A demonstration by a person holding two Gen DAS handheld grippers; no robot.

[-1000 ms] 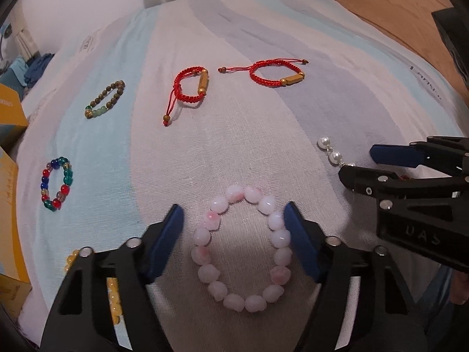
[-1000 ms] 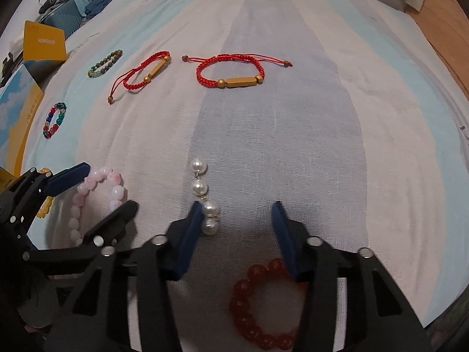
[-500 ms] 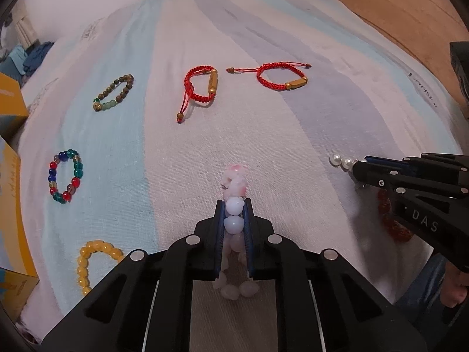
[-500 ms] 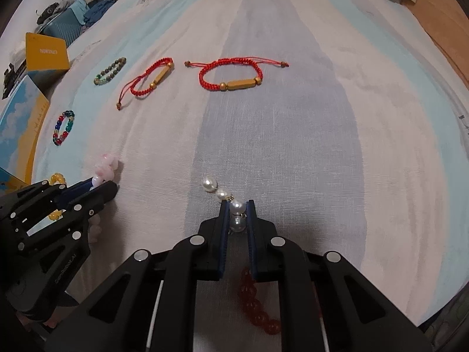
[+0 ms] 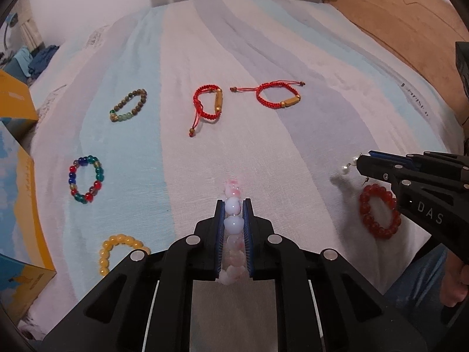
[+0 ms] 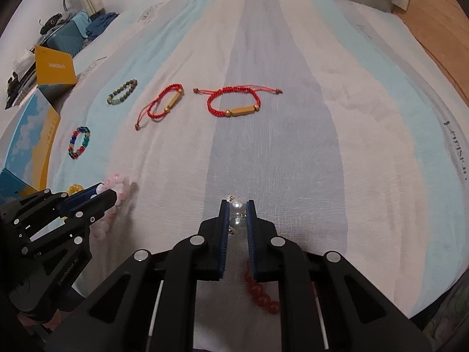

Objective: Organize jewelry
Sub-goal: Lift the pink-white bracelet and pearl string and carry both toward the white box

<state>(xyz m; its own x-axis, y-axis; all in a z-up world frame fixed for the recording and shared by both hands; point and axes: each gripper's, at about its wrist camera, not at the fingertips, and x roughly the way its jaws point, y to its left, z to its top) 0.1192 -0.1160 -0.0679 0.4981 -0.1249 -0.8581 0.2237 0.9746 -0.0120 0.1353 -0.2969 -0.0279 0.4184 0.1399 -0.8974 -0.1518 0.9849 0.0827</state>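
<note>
Clamping a pink bracelet (image 5: 233,220) between its blue pads, the left gripper (image 5: 233,205) holds the beads squeezed into a narrow column, a few poking out past the tips, lifted off the striped sheet (image 5: 181,58). The right gripper (image 6: 237,205) is pinched the same way on a pearl piece (image 6: 237,214), two pearls caught between its pads; from the left view one pearl dangles clear at its tip.

A red bead bracelet (image 5: 379,214) lies on the sheet just under the right gripper. Farther up the bed, two red cord bracelets sit side by side: the left cord (image 5: 208,102) and the right cord (image 5: 278,96), each with a gold tube. Left of them lies a brown-green bracelet (image 5: 129,108), nearer a multicolour bracelet (image 5: 85,179), and nearest a yellow bracelet (image 5: 117,249) beside the left gripper. A yellow-blue box (image 5: 17,205) stands at the sheet's left edge.
</note>
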